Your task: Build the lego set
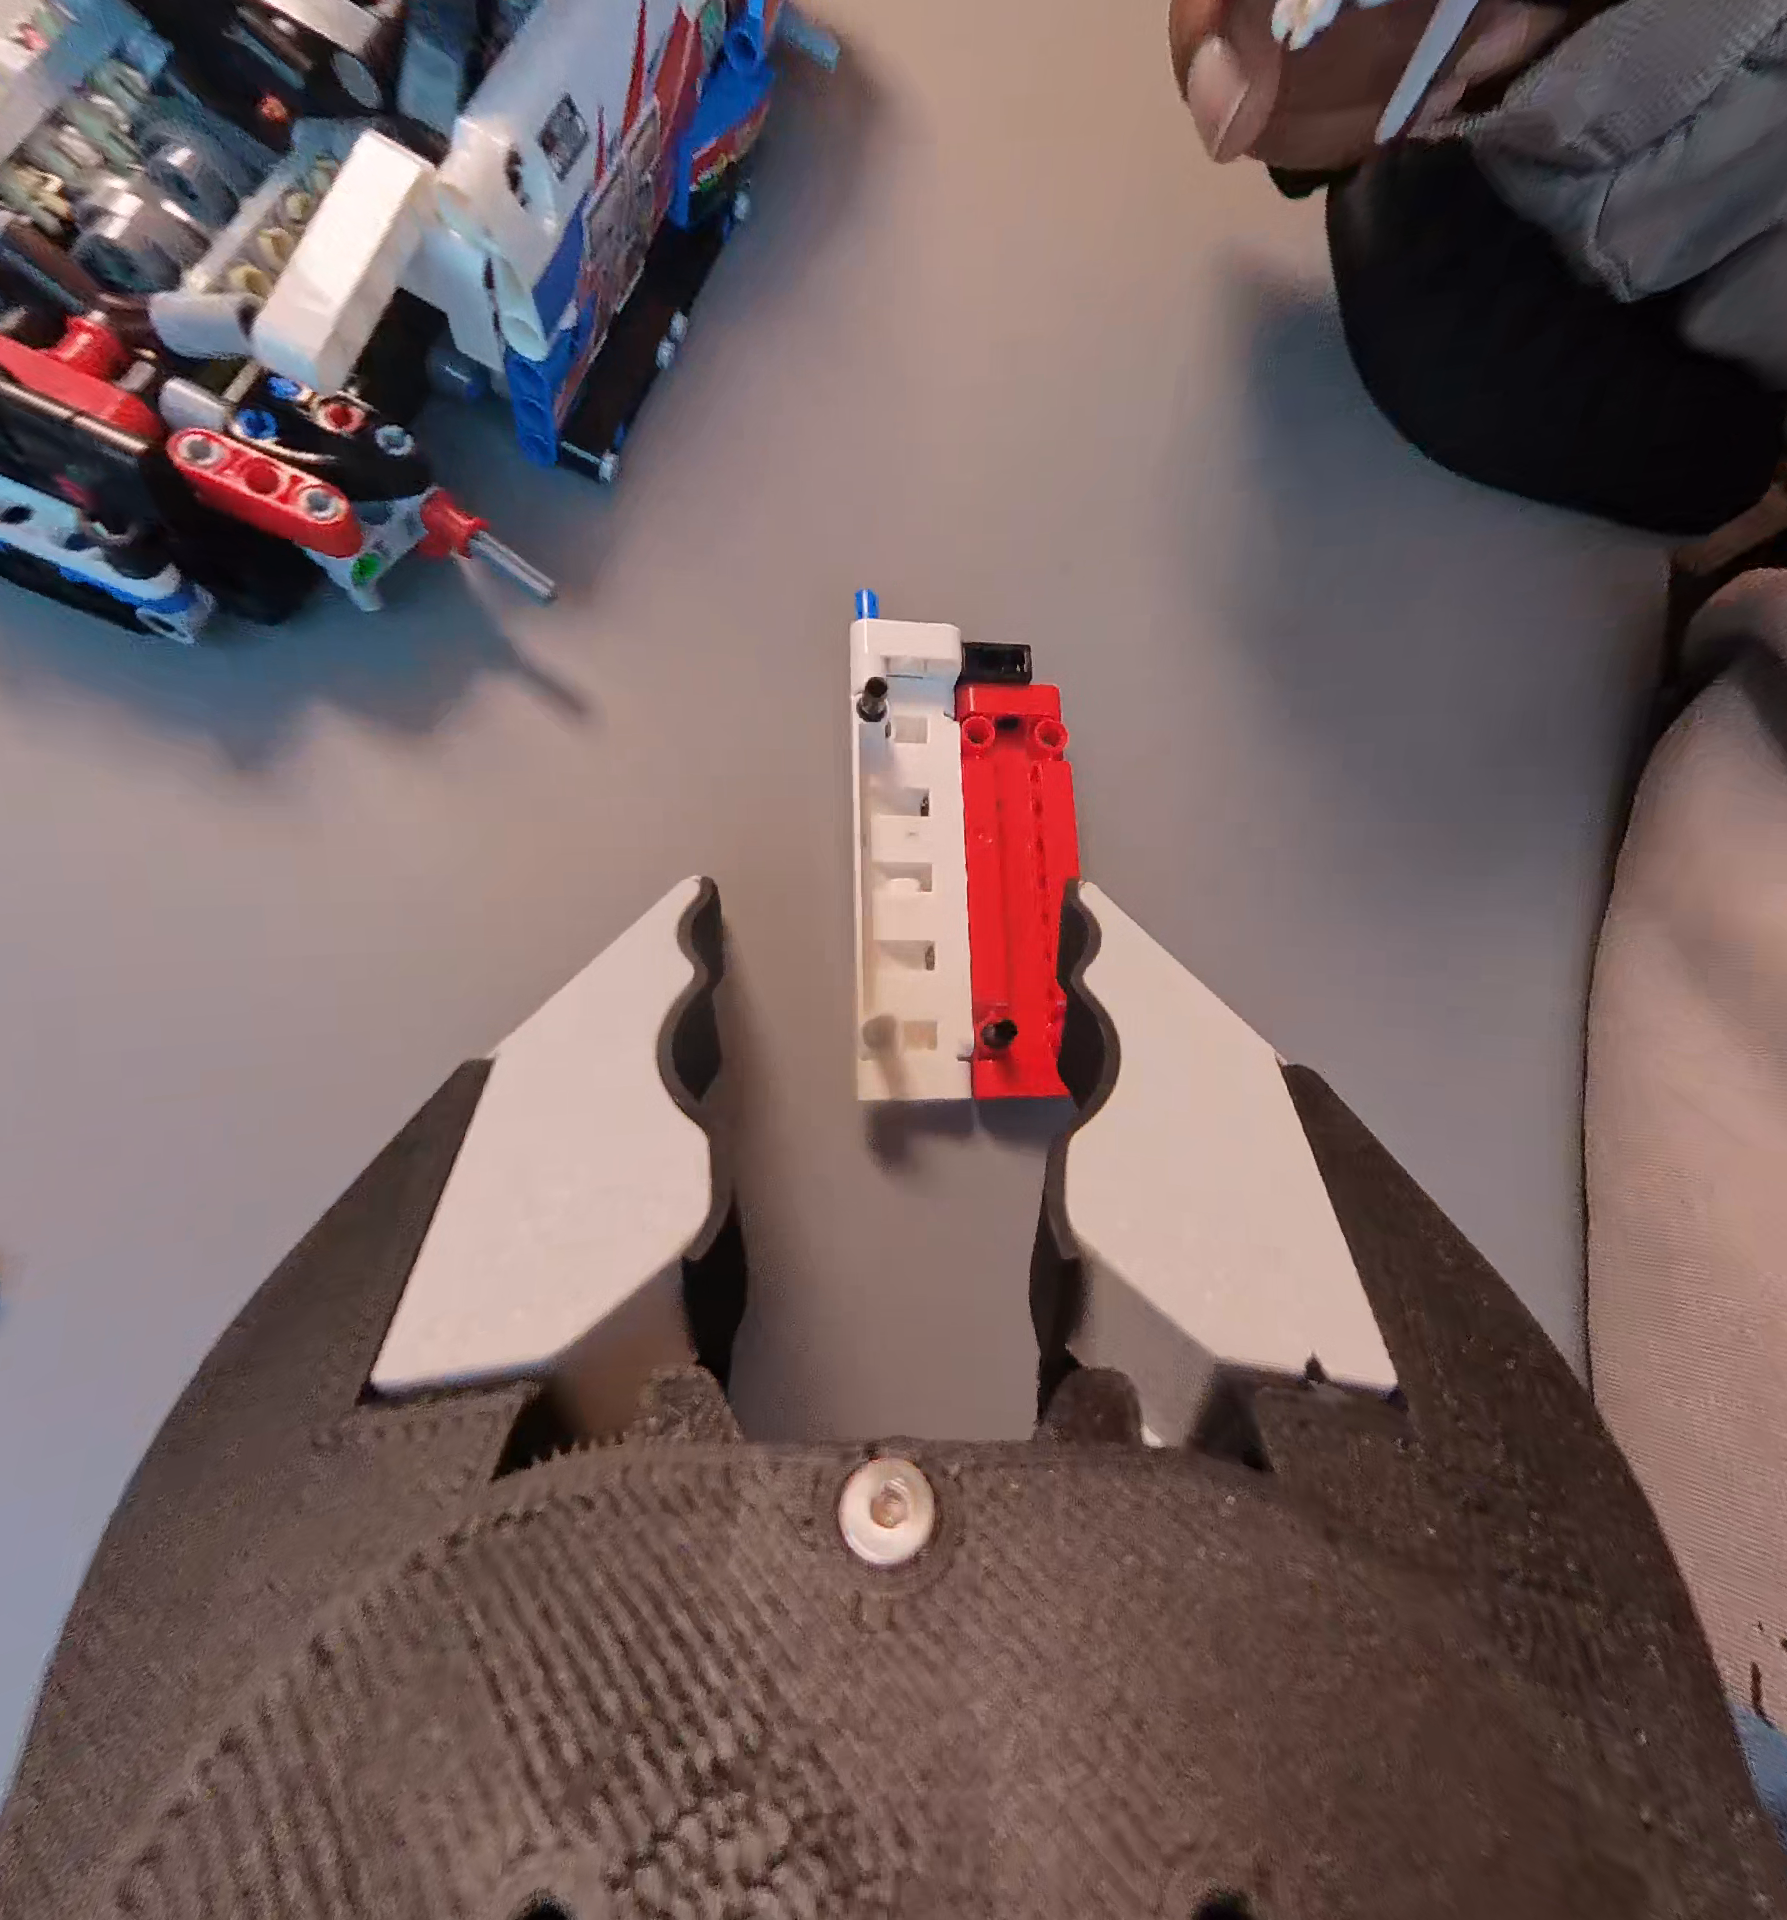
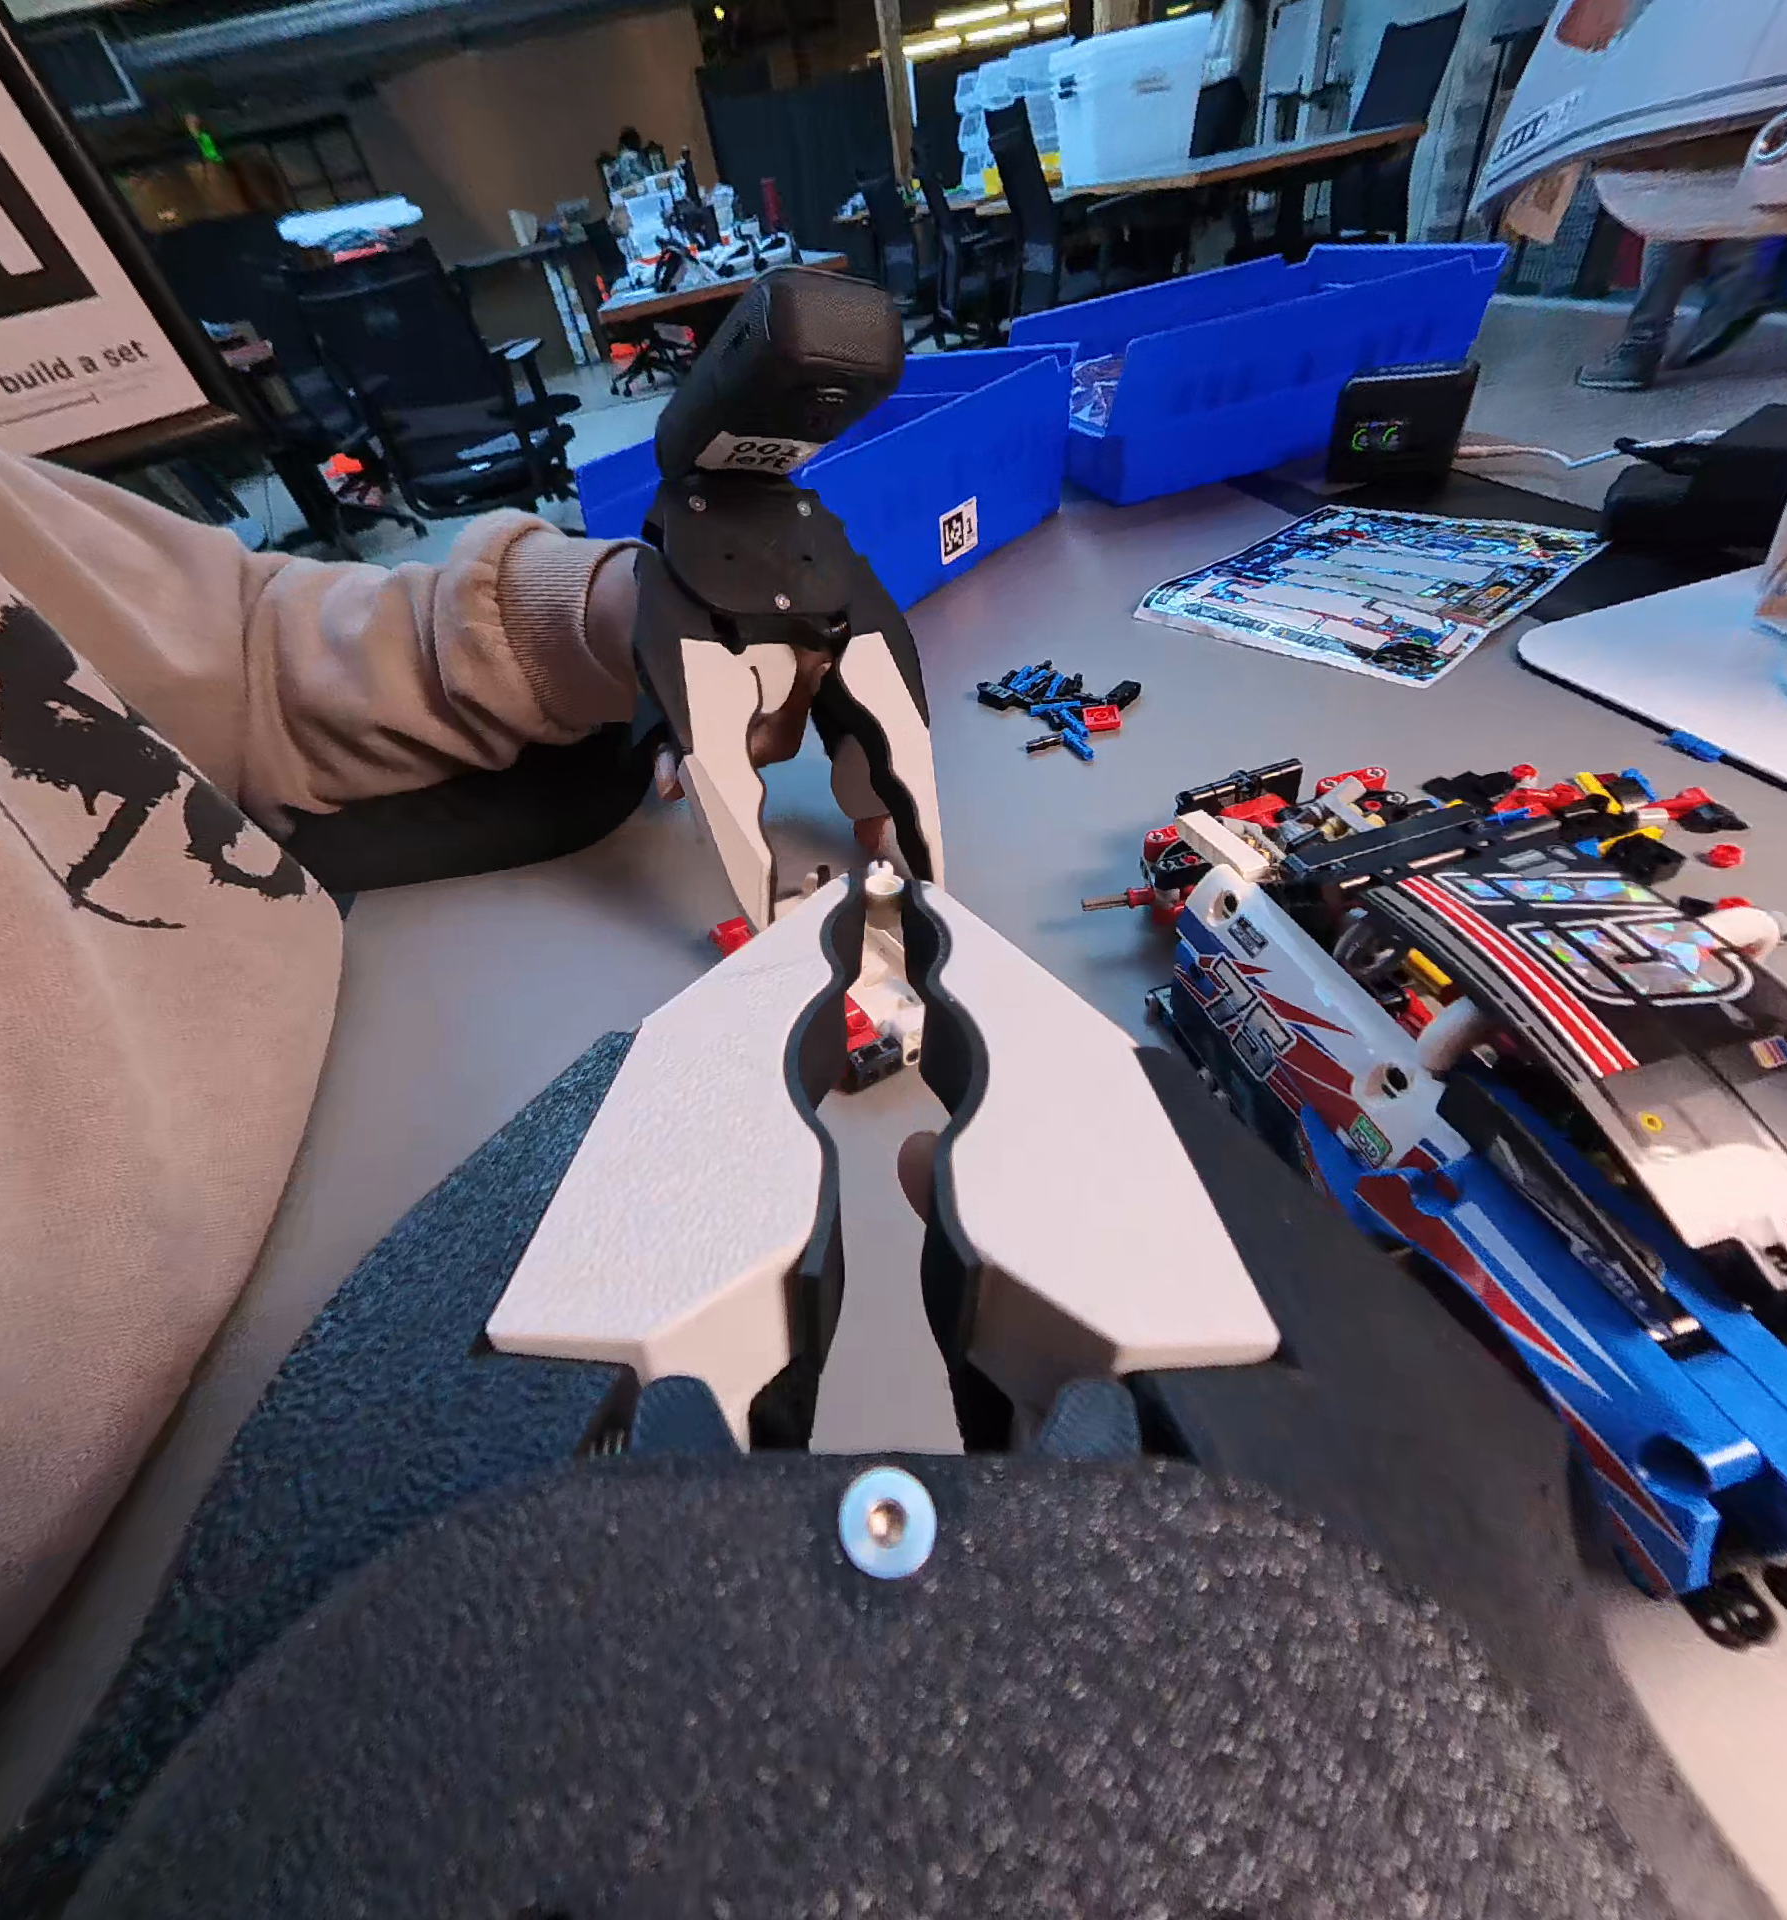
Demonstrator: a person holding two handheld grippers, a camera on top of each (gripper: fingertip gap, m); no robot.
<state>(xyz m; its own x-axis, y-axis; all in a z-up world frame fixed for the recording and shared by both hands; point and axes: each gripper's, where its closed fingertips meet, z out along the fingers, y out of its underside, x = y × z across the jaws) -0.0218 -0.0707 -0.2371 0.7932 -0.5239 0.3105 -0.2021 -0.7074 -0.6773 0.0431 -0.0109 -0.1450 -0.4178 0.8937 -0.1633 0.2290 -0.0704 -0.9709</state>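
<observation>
Left gripper (image 1: 889, 904): pointed down at the grey table (image 1: 349, 935), fingers spread wide. The white-and-red lego subassembly (image 1: 962, 862) lies flat between them, its red edge touching the right finger, a clear gap to the left finger.

Right gripper (image 2: 884, 894): held low and forward, fingers nearly closed, tips pinching a small white pin (image 2: 882, 885) directly above the subassembly.

Left wrist view only: the subassembly's full top face, with a blue pin at its far end.

Right wrist view only: the sleeved forearm (image 2: 432, 644) holding the left gripper, the blue-white-red lego car (image 2: 1491, 1091) at right, loose parts (image 2: 1060, 701), a sticker sheet (image 2: 1367, 587) and blue bins (image 2: 1232, 384) beyond.
</observation>
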